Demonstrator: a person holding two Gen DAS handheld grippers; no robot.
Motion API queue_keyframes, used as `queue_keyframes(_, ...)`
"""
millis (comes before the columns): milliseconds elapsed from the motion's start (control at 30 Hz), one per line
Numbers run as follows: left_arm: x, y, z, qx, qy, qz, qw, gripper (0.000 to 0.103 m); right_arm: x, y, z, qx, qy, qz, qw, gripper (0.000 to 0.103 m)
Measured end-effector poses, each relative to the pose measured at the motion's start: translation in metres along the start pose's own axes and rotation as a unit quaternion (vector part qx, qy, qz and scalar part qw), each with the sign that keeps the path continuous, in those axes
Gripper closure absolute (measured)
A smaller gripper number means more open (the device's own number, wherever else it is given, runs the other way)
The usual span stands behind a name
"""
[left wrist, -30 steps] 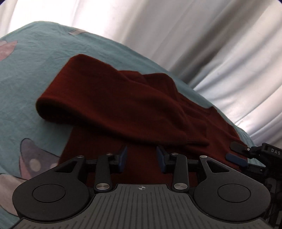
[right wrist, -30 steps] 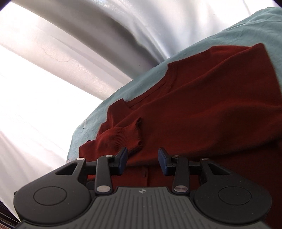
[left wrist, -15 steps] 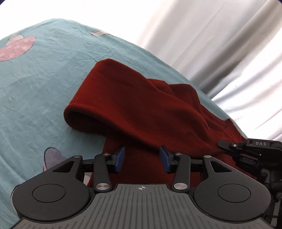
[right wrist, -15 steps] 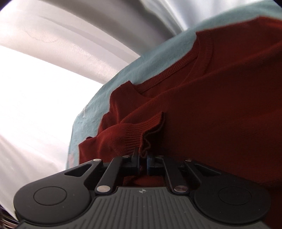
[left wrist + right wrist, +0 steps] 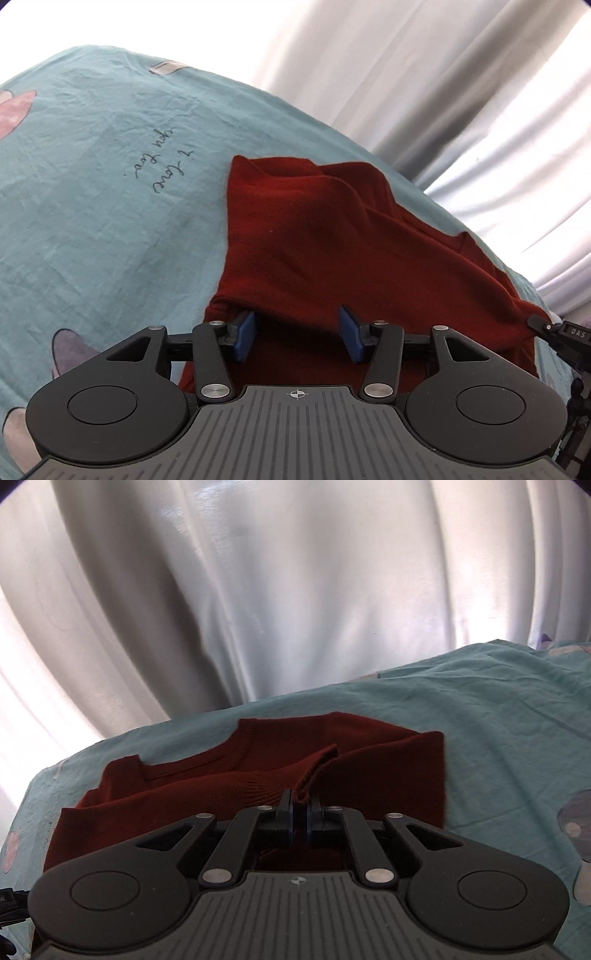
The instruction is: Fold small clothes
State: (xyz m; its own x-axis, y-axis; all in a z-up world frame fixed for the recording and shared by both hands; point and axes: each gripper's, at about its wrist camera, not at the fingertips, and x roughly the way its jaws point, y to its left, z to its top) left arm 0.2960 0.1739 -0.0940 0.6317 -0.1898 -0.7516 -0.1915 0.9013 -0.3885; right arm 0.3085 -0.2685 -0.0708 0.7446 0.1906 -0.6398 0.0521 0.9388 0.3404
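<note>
Right gripper (image 5: 299, 814): jaws closed almost fully, with only a thin gap between the blue pads, pinching the ribbed cuff (image 5: 310, 771) of a sleeve of the dark red sweater (image 5: 388, 771). The cuff rises from between the fingertips and its free edge curls up and away to the right. Behind the cuff lies the body of the garment, spread across the teal bedsheet (image 5: 498, 716), its neckline toward the far left edge near the pale curtain (image 5: 295, 590).

Left gripper (image 5: 297, 336): jaws spread wide, blue pads (image 5: 244, 335) well apart and gripping nothing. Both pads hang just over the near edge of the sweater (image 5: 332, 240); whether they touch the cloth cannot be told. The garment extends forward and to the right from the fingertips, with one layer folded over another, and its far corner points toward the handwriting printed on the bedsheet (image 5: 92, 221). At the right edge of this view, the tip of the other gripper (image 5: 561, 332) meets the sweater's right-hand corner.
</note>
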Motion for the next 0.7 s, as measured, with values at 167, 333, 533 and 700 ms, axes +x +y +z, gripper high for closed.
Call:
queue_keyframes(167,-0.007,-0.004,0.001,0.013,0.003,-0.003,0.9999,0.047,0.004,-0.014,-0.005,0.031,0.012,0.01,0.999,0.097)
queue_keyframes(333,-0.022,-0.008,0.007,0.02,-0.012,-0.001,0.9997,0.046,0.005,-0.002,-0.005,-0.036,-0.009,-0.047,0.998,0.097)
queue_keyframes(533,-0.019,-0.024,0.016,0.044,-0.017,-0.014,0.9988,0.044,0.004,-0.006,-0.003,-0.012,-0.003,-0.102,0.995,0.085)
queue_keyframes(700,0.006,-0.053,0.018,0.098,-0.016,-0.001,0.9951,0.044,0.006,0.026,0.004,-0.033,-0.011,0.0,0.999,0.085)
